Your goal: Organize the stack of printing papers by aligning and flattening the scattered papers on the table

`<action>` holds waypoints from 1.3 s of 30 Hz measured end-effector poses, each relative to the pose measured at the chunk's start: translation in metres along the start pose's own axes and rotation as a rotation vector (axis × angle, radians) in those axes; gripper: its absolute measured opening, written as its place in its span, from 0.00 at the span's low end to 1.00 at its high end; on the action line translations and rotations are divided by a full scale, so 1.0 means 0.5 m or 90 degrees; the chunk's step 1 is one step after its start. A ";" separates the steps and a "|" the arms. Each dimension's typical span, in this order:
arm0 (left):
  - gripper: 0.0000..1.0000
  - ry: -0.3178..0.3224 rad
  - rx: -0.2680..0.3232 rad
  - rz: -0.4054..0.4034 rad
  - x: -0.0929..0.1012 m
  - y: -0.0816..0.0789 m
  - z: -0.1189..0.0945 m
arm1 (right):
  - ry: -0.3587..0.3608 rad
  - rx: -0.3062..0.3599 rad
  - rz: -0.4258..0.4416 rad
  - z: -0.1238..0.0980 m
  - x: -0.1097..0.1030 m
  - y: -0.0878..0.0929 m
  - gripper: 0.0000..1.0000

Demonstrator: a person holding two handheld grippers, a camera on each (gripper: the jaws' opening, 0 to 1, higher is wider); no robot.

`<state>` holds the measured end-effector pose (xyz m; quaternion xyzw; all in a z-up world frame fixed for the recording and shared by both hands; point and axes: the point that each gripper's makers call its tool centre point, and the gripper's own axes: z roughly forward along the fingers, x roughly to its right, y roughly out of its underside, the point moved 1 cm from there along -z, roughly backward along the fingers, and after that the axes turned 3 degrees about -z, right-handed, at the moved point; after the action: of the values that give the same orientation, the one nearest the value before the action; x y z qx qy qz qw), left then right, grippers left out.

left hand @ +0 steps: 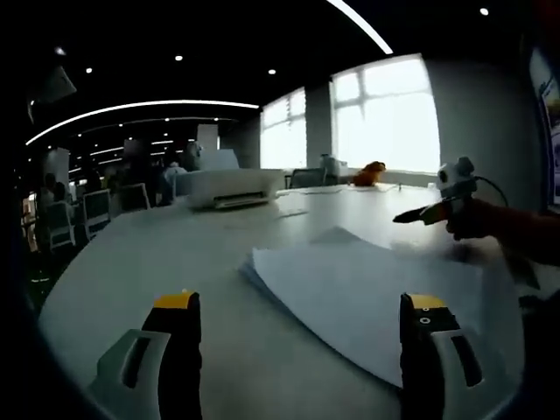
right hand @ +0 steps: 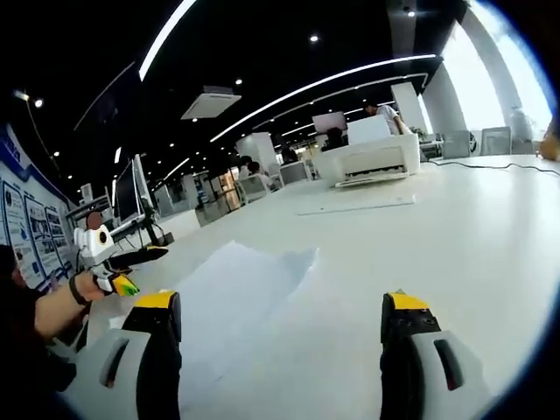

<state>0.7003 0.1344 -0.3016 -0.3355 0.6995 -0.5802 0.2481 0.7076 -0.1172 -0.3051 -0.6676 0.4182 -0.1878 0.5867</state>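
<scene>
The left gripper point(left hand: 302, 328) hangs with its jaws spread wide and gripping nothing, above the near edge of the stack of papers point(left hand: 367, 289) lying on the white table point(left hand: 157, 254). The right gripper point(right hand: 280, 328) is equally wide open and empty (a printer point(right hand: 367, 157) sits farther back), with the papers low between its jaws.

- No text, brand or number can be read
- The blue wall posters point(right hand: 26, 232), left of the paper stack point(right hand: 232, 293), carry print too small to make out
</scene>
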 end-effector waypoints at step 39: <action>0.97 0.041 0.019 -0.002 0.036 -0.062 -0.137 | -0.005 0.032 0.005 -0.196 -0.038 -0.058 0.90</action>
<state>0.6438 0.1618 -0.2563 -0.3139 0.6980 -0.6013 0.2296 0.6337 -0.1647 -0.2495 -0.6518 0.4141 -0.1931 0.6054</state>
